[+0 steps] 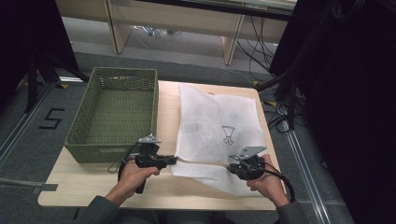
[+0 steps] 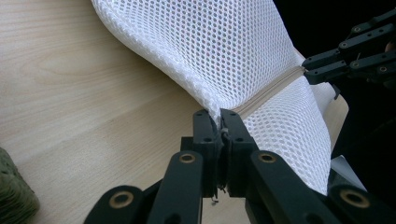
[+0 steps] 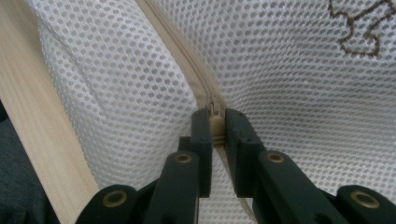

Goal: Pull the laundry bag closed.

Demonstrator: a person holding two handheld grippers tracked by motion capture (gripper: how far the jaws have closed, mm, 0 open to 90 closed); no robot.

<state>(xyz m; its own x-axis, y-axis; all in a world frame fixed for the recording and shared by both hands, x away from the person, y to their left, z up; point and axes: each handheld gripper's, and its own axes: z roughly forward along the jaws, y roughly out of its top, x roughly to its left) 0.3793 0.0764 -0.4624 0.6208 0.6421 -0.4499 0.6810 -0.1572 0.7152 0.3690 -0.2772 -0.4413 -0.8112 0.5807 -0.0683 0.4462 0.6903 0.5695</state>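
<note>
A white mesh bag [image 1: 217,126] with a small dark emblem lies on the wooden table [image 1: 93,186], its near edge folded over. My left gripper [image 1: 173,160] is shut on the bag's left near corner [image 2: 217,112], at the end of the beige zipper [image 2: 271,91]. My right gripper [image 1: 232,166] pinches the beige zipper pull [image 3: 215,126] between its jaws on the bag's [image 3: 289,74] right near side. The right gripper [image 2: 308,70] also appears far off in the left gripper view.
A green woven basket [image 1: 114,112] stands empty at the table's left, close beside the left gripper. Bare table lies near the front edge. Black curtains and cables flank the right side; wooden furniture legs stand beyond the table.
</note>
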